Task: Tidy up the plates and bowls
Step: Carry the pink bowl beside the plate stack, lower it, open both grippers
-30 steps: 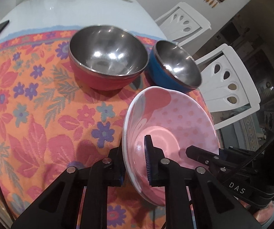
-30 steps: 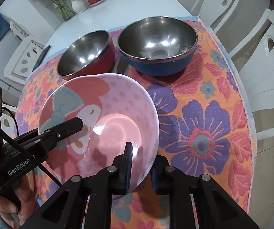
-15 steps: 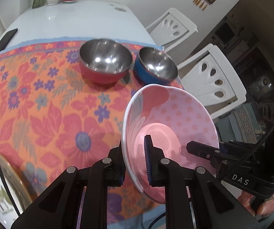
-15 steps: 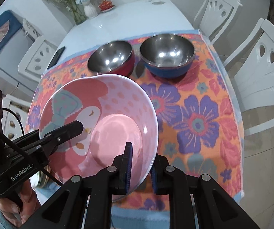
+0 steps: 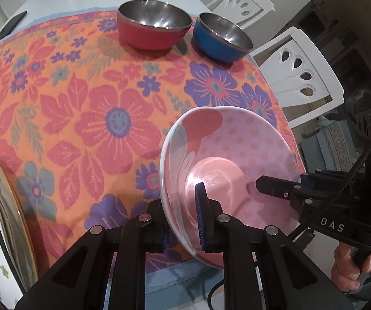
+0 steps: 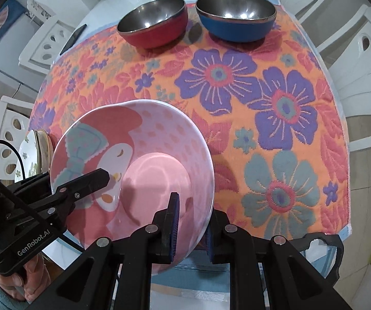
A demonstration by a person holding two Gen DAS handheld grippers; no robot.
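Both your grippers have pulled back toward the near edge of the desk [image 5: 63, 2] since a second ago, so the red bowl [image 5: 151, 29] and blue bowl [image 5: 221, 42] now sit farther off, side by side at the far end of the floral cloth [image 5: 87, 108].

Pink bowl [image 6: 144, 165]: lifted, tilted, over the cloth's near edge.
Left gripper [image 5: 182, 219]: jaws narrow, clamped on the bowl's left rim.
Right gripper [image 6: 191, 224]: jaws narrow, clamped on the right rim.

Plates [image 6: 34, 149] stand stacked beyond the bowl's left side. A dark phone [image 6: 73, 38] lies on bare desk past the cloth.
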